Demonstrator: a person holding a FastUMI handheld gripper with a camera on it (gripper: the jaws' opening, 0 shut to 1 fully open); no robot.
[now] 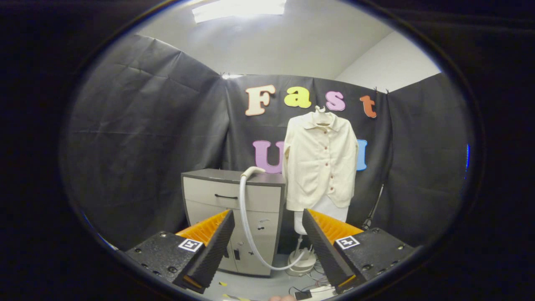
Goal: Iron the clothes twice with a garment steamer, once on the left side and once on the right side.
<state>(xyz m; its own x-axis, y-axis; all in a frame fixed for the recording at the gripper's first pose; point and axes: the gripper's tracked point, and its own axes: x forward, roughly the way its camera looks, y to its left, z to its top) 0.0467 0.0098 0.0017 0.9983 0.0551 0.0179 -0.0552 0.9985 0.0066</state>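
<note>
Cream jacket, buttoned down the front with a collar and long sleeves, hangs on a hanger against the black cloth wall, well beyond the gripper. Its fingers stand wide apart, holding nothing. Just left of the jacket, the white steamer head rests on top of a grey cabinet, its hose looping down to a white base on the floor below the jacket.

Grey cabinet — black cloth wall behind.
</note>
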